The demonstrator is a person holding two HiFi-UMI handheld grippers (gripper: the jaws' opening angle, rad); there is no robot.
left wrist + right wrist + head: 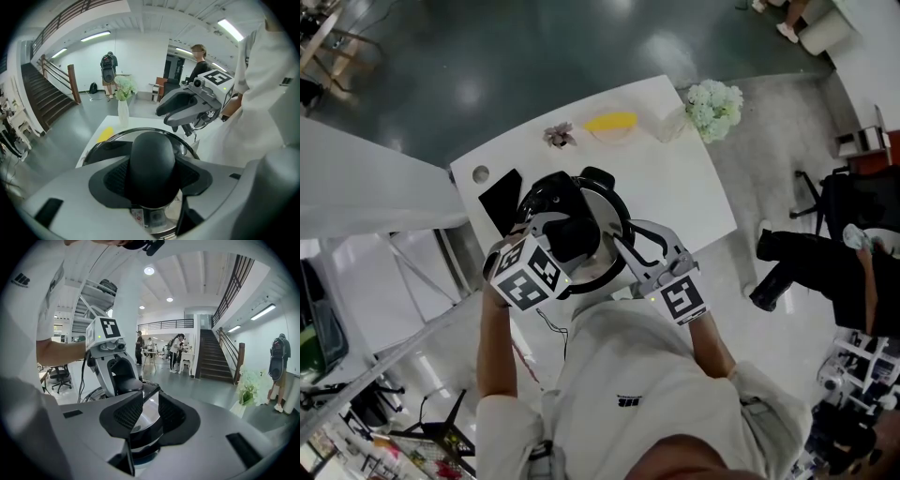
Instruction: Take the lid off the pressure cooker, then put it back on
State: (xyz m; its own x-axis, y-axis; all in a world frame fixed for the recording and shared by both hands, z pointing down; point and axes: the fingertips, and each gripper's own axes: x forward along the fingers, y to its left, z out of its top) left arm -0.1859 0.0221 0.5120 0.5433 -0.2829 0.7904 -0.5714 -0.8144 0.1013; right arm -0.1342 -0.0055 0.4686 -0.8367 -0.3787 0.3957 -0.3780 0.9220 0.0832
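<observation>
The steel pressure cooker [617, 214] stands mid-table with its lid on. My left gripper [567, 234] comes down from the left, and its pads press on both sides of the lid's black knob [152, 161]. The left gripper [152, 180] is shut on that knob, and steel lid [185, 145] shows behind it. My right gripper [624, 247] reaches in from the right at the cooker's rim. In the right gripper view its jaws [149, 420] stand close round a dark side handle [140, 439] under the shiny lid [149, 409]. The left gripper [123, 380] stands just beyond.
On the white table [694, 202] stand a vase of pale flowers [712, 108], a yellow object [611, 122], a small pinkish thing [560, 134] and a flat black rectangle [502, 202]. The table edge is near my body. People [108, 68] stand far off by a staircase [213, 355].
</observation>
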